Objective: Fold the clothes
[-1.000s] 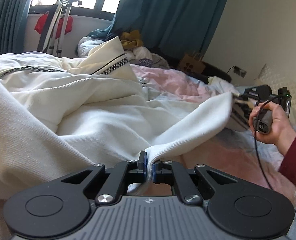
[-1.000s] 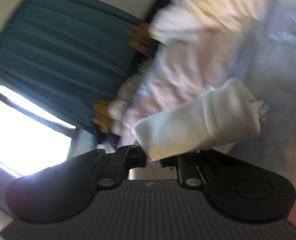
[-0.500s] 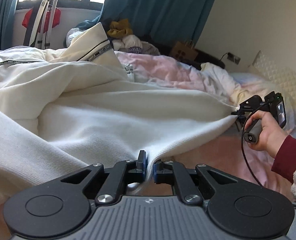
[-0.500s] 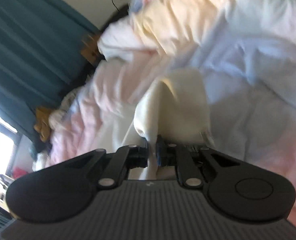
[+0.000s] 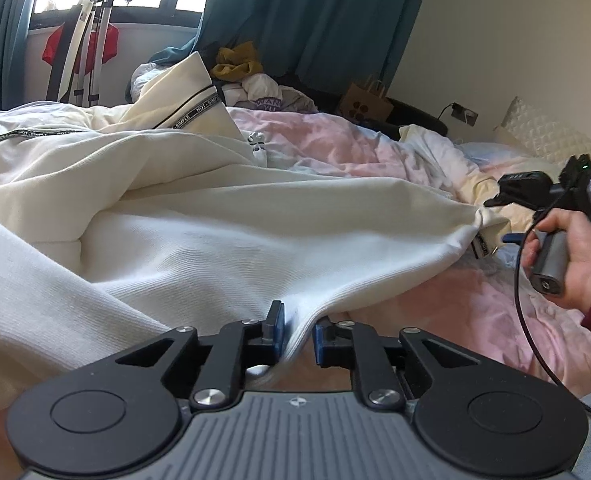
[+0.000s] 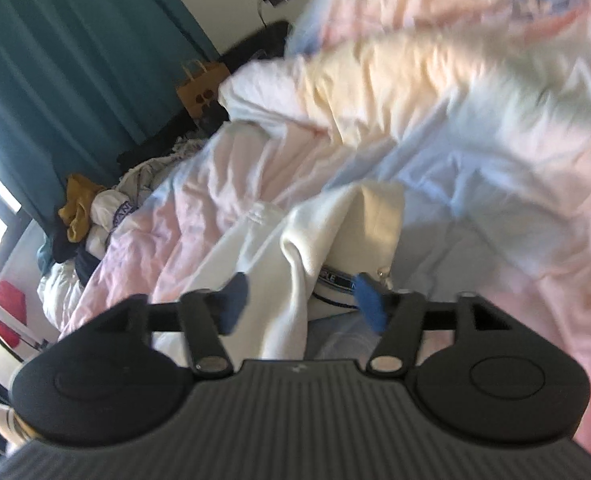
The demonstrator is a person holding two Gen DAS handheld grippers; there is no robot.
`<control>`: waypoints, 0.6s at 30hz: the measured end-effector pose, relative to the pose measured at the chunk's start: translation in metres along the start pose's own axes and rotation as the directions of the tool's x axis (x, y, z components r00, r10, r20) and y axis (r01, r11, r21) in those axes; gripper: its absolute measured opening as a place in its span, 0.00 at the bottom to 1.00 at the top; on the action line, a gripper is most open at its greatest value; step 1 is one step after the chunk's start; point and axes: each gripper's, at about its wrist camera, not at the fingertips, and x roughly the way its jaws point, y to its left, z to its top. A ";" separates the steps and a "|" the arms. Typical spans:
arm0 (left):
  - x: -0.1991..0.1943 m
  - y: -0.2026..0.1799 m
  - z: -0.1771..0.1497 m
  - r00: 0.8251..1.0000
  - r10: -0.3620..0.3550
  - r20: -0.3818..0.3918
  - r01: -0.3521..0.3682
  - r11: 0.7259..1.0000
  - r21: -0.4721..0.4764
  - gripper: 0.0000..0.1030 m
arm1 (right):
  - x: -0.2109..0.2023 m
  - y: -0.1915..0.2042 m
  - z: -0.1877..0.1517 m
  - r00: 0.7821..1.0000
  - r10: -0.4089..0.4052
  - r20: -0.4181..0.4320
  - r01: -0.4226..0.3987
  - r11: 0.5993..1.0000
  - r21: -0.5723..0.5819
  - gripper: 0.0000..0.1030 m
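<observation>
While both tools [image 5: 298,330] [image 6: 301,300] gape, cream garment [image 5: 223,240] trim reads "NOT-SIMPLE" [image 5: 193,114].

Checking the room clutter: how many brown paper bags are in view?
1. A single brown paper bag stands on the floor beyond the bed, against the teal curtain. More may be hidden behind the bedding.

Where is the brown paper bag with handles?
In the left wrist view the brown paper bag stands upper right of centre, on the far side of the pink bedding, against the wall just right of the teal curtain.
</observation>
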 end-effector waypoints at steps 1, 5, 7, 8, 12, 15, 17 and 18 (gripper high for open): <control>-0.002 0.000 0.000 1.000 -0.002 0.003 0.002 1.000 -0.003 0.22 | -0.009 0.006 -0.002 1.000 0.019 0.007 -0.019 0.999 -0.027 0.68; -0.017 -0.005 -0.003 0.999 0.021 0.030 -0.021 1.000 0.006 0.50 | -0.045 0.030 -0.009 0.995 0.097 0.031 -0.092 0.987 -0.134 0.68; -0.026 -0.008 -0.005 0.999 0.020 0.041 -0.020 1.000 0.011 0.59 | -0.062 0.042 -0.012 0.990 0.137 0.040 -0.127 0.974 -0.188 0.68; -0.030 -0.009 -0.005 0.999 0.023 0.045 -0.023 1.000 0.011 0.64 | -0.071 0.048 -0.014 0.987 0.156 0.043 -0.144 0.966 -0.215 0.69; -0.052 -0.011 -0.006 0.995 0.056 0.084 -0.056 0.998 0.005 0.80 | -0.075 0.078 -0.042 0.949 0.291 -0.118 -0.313 0.907 -0.283 0.69; -0.069 -0.003 -0.001 0.990 0.097 0.099 -0.094 0.995 -0.041 0.80 | -0.074 0.102 -0.071 0.920 0.328 -0.214 -0.387 0.844 -0.371 0.69; -0.081 0.003 0.003 0.987 0.127 0.104 -0.118 0.990 -0.083 0.81 | -0.072 0.116 -0.092 0.899 0.341 -0.276 -0.431 0.800 -0.416 0.69; -0.087 0.009 0.006 0.985 0.141 0.104 -0.129 0.985 -0.111 0.81 | -0.071 0.122 -0.101 0.889 0.344 -0.303 -0.449 0.787 -0.424 0.68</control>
